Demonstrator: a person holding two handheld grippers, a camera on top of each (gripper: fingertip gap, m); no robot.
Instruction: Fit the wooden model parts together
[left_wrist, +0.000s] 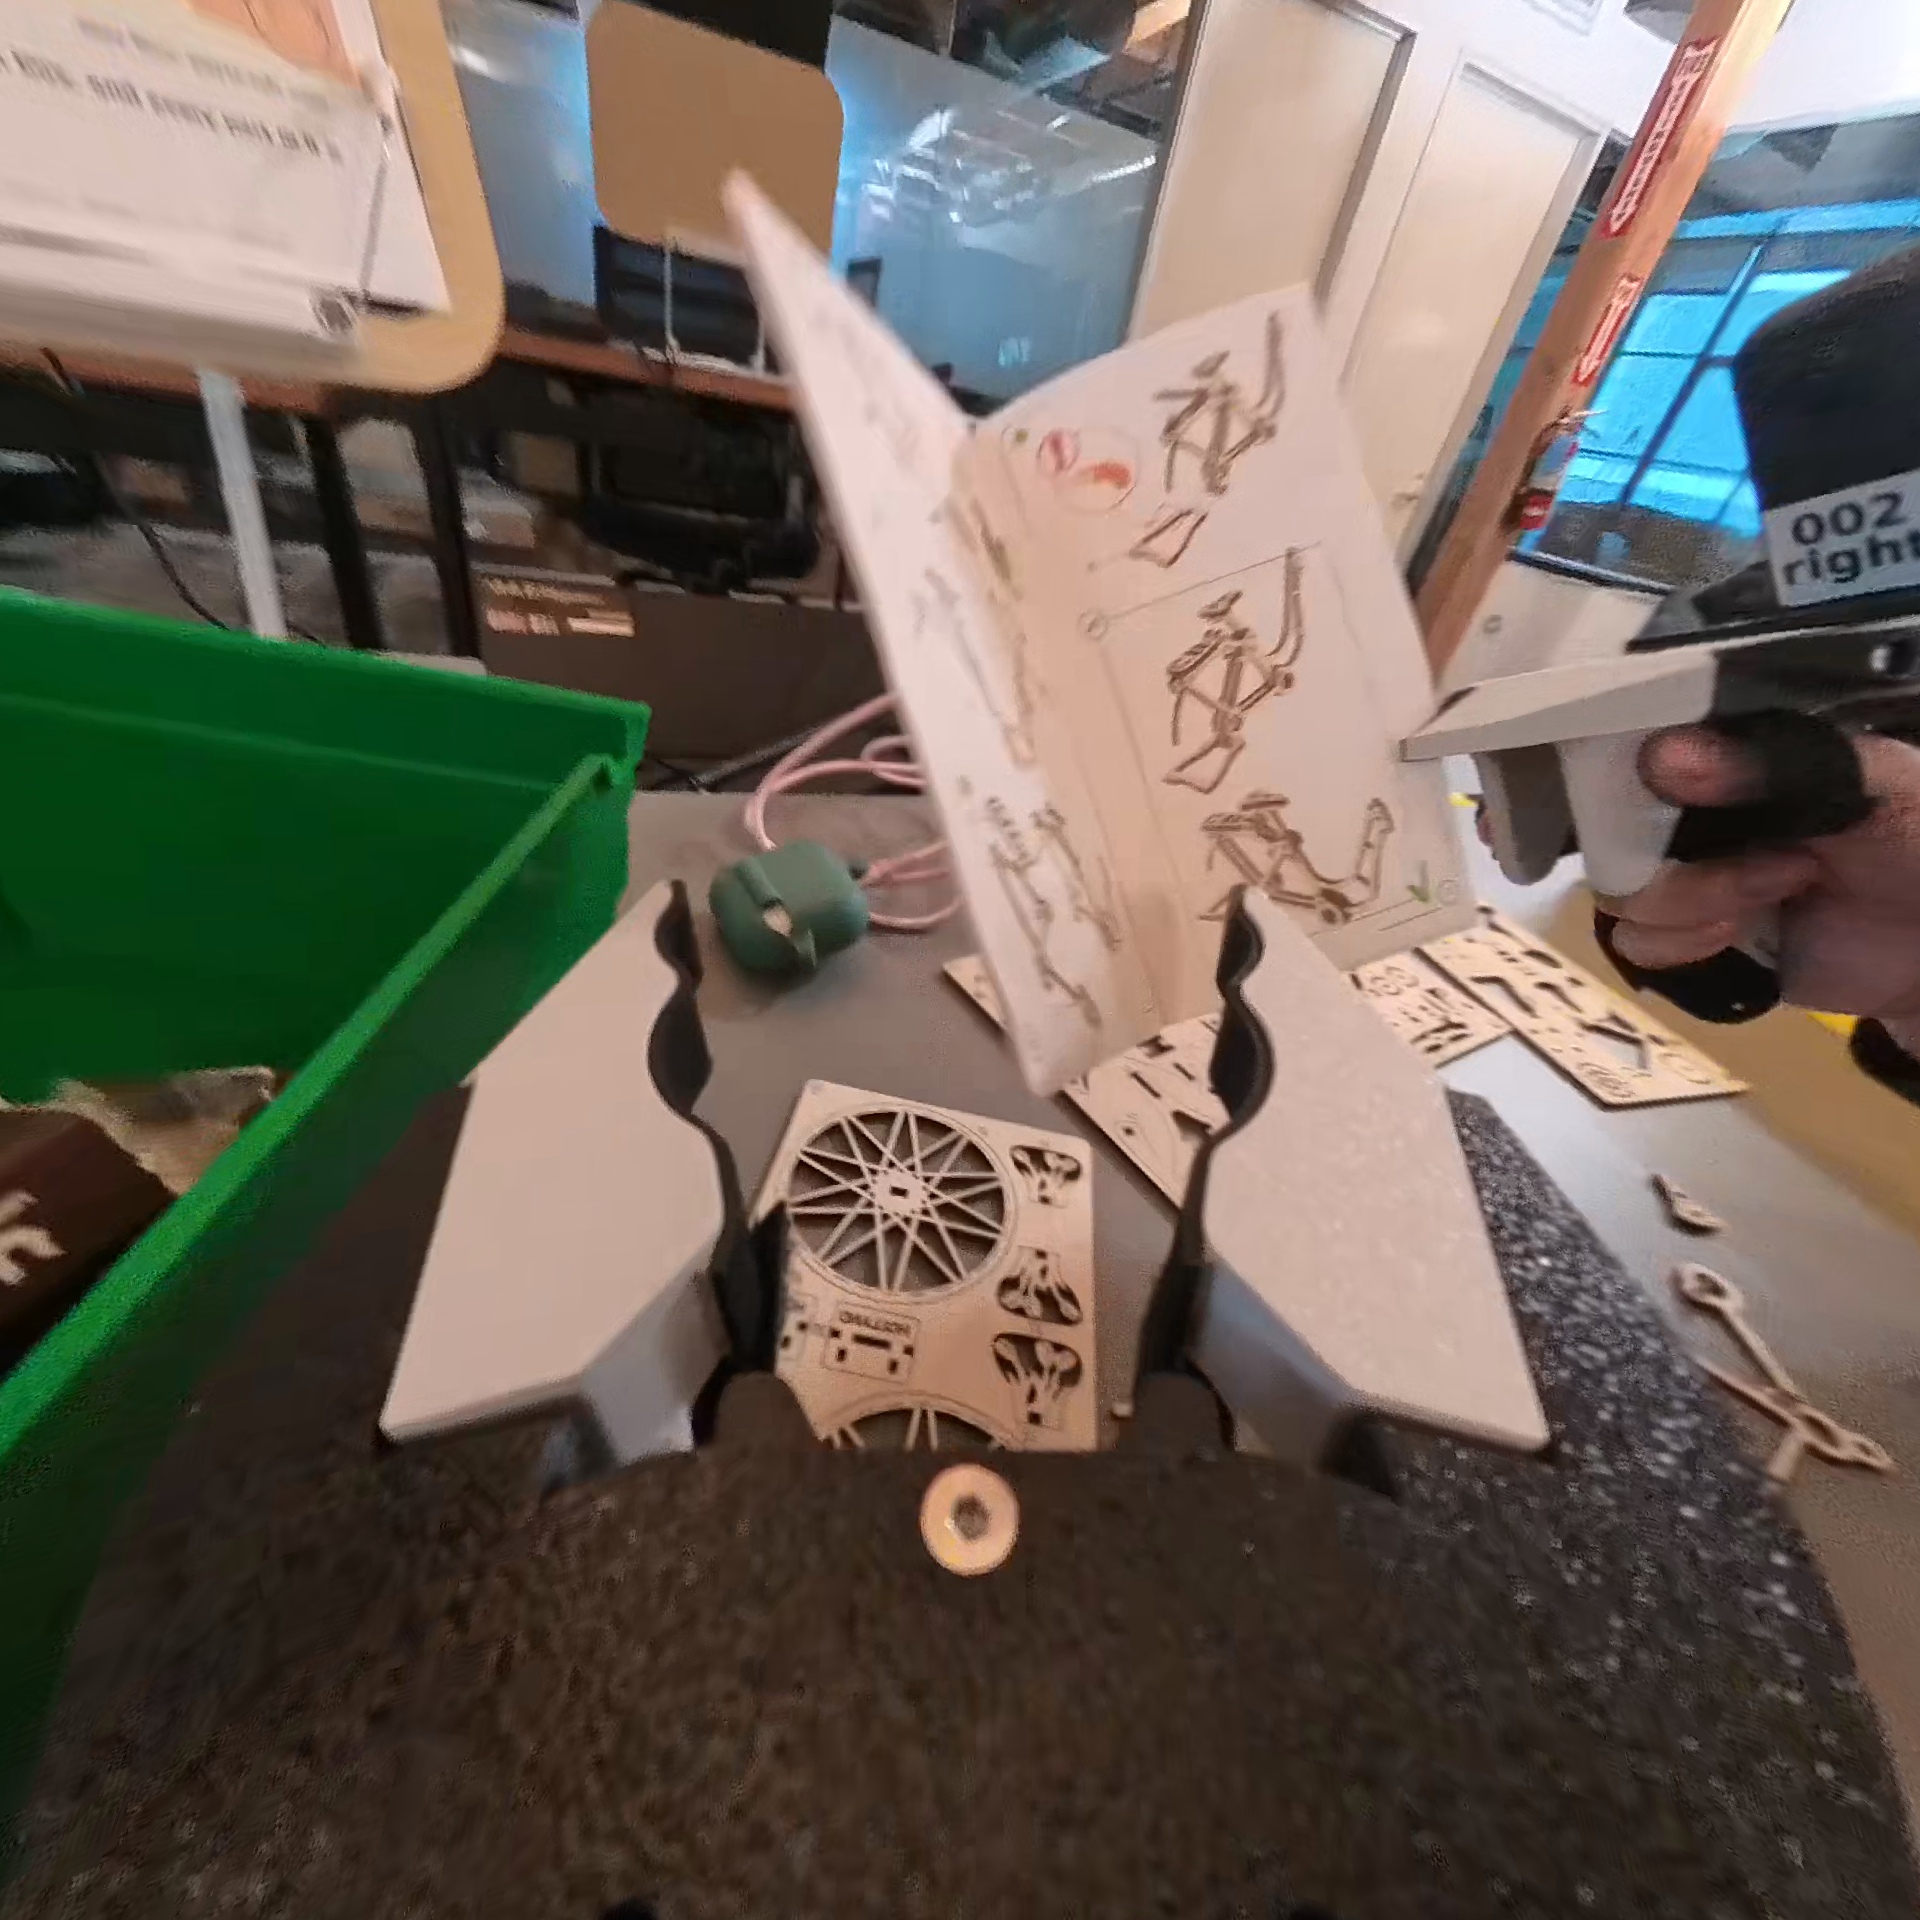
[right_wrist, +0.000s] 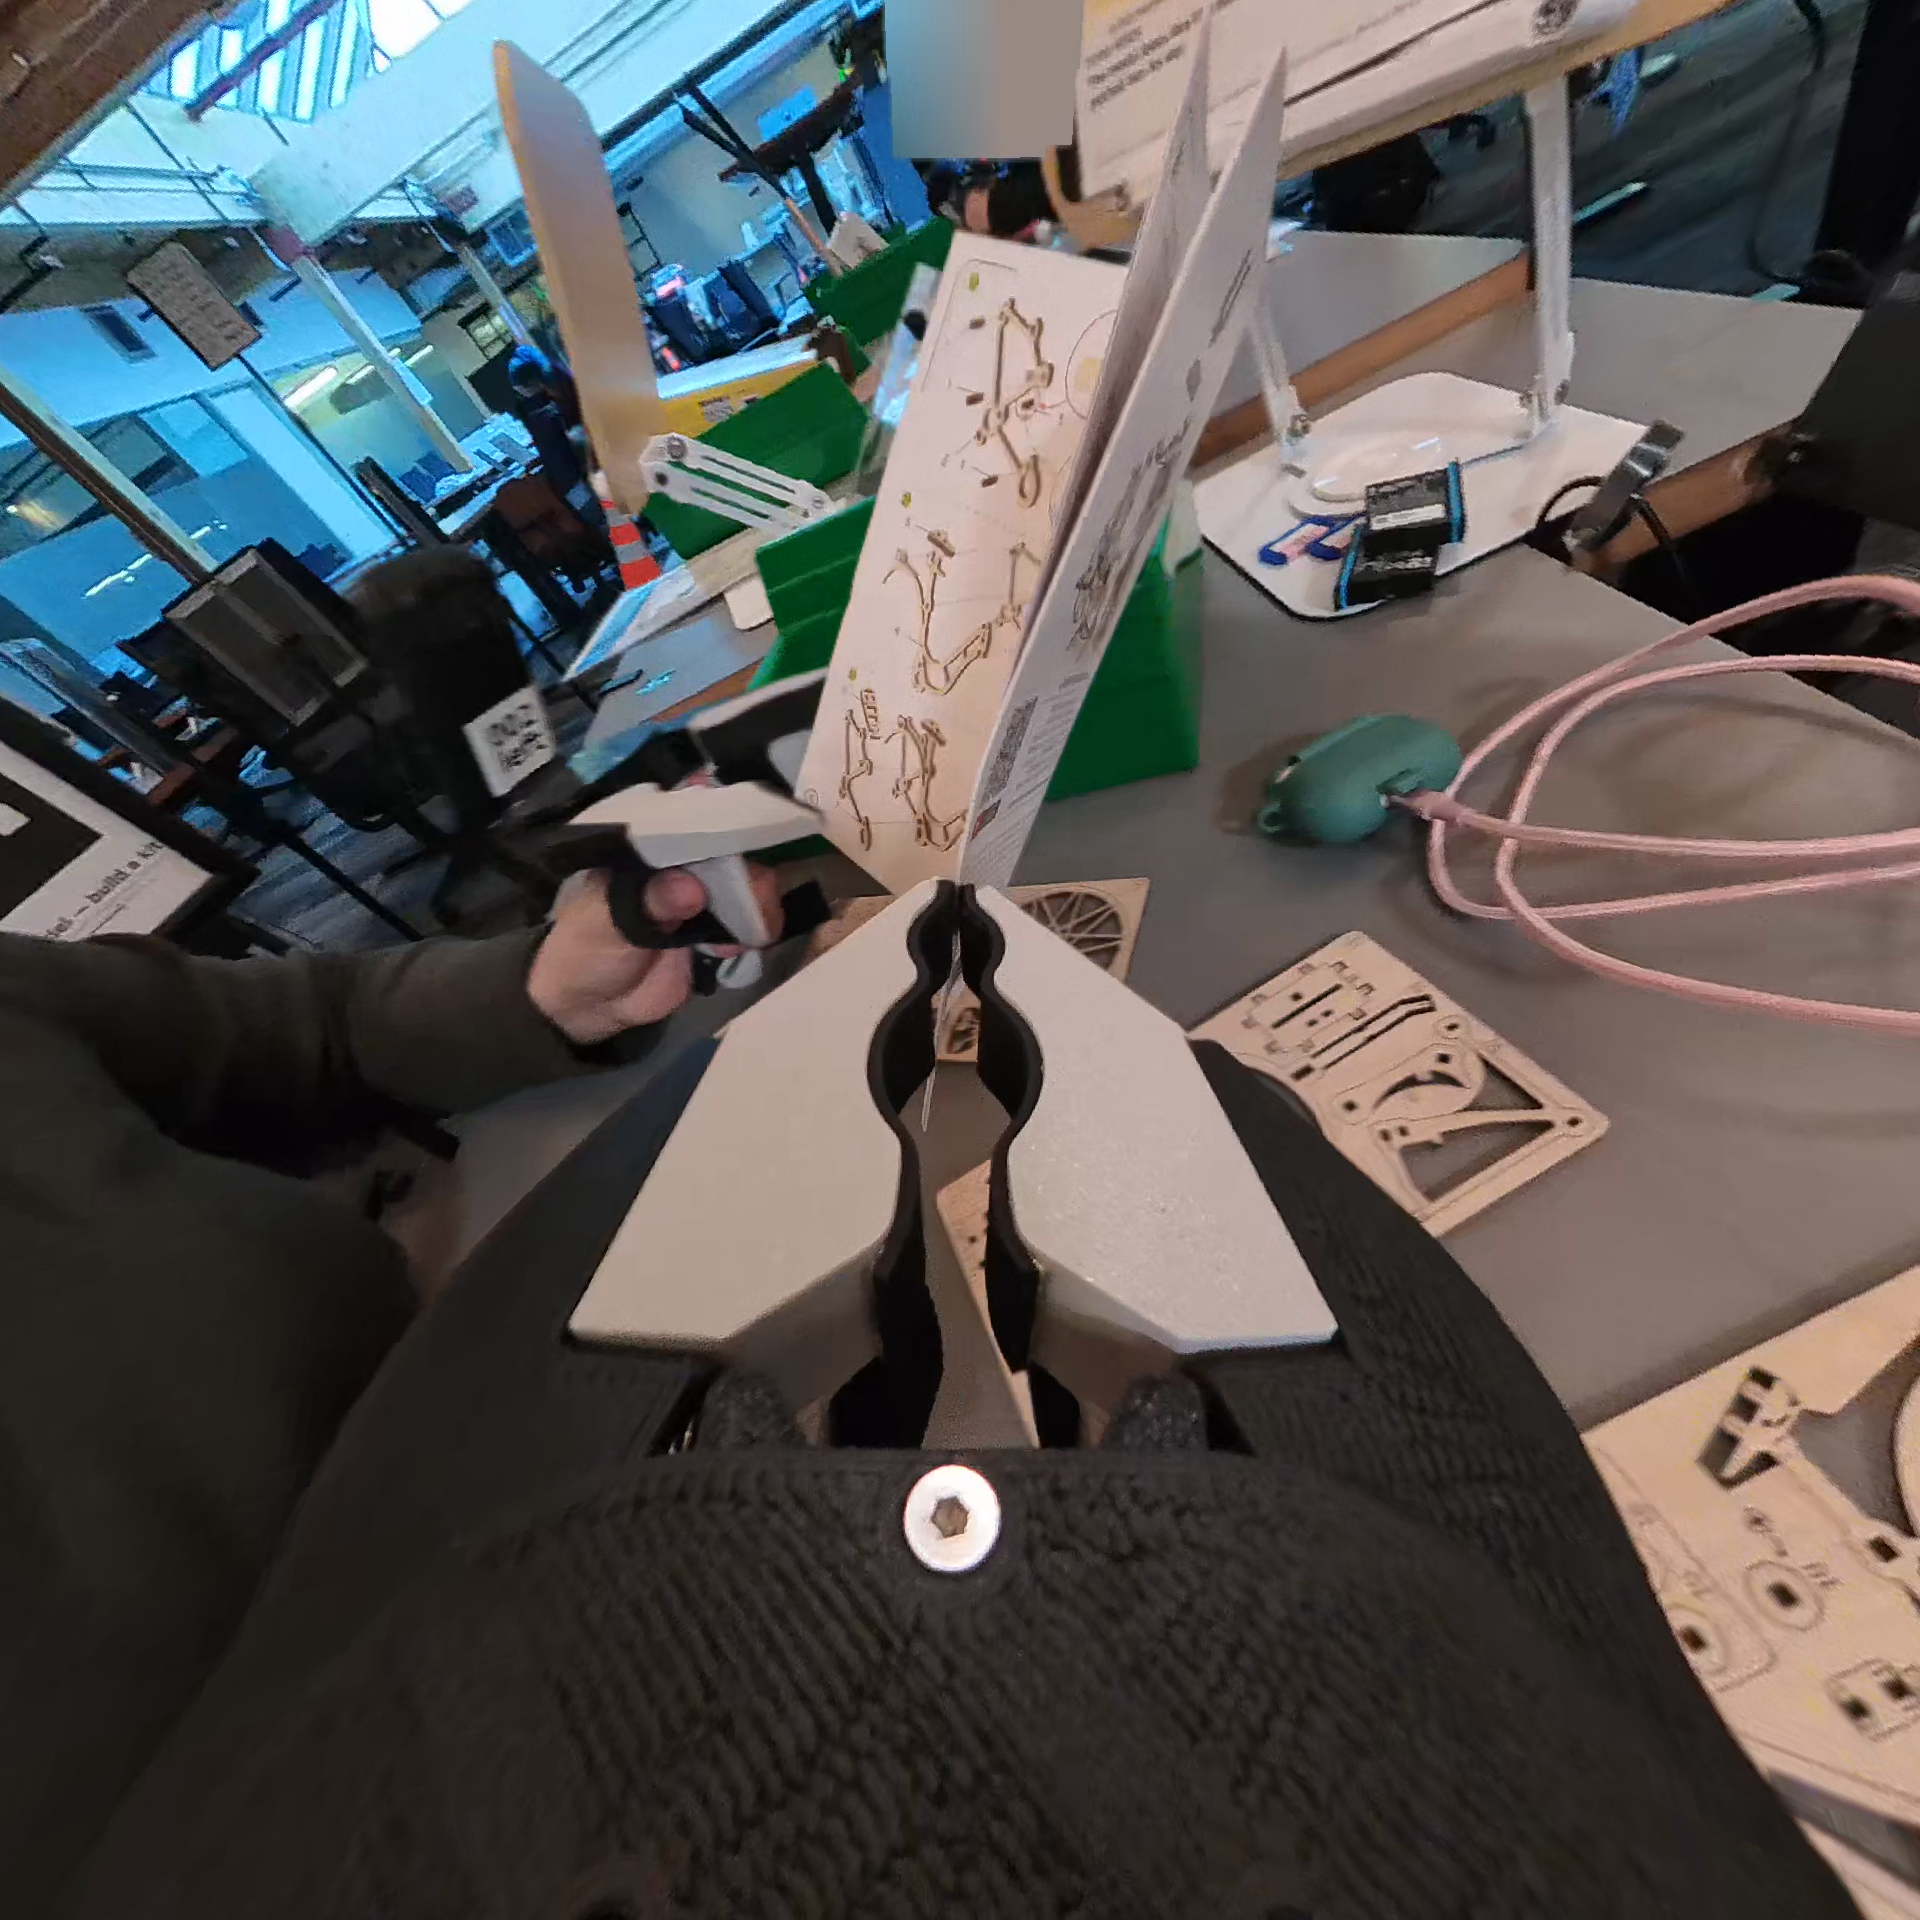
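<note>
Right gripper (right_wrist: 954, 894), centre of the right wrist view, is pinched on the bottom edge of a folded instruction booklet (right_wrist: 1049, 582) standing up above it; left gripper (left_wrist: 961, 997) is spread with nothing between its fingers, hovering over a wooden wheel sheet (left_wrist: 935, 1268) at lower centre of the left wrist view. More wooden sheets (right_wrist: 1392, 1081) lie flat on the grey table (right_wrist: 1714, 1195) at right centre, with loose small pieces (left_wrist: 1756, 1371) at the left view's right edge. Judged thin, light, stiff and brittle along the cut spokes: grip solid borders, edge-on
</note>
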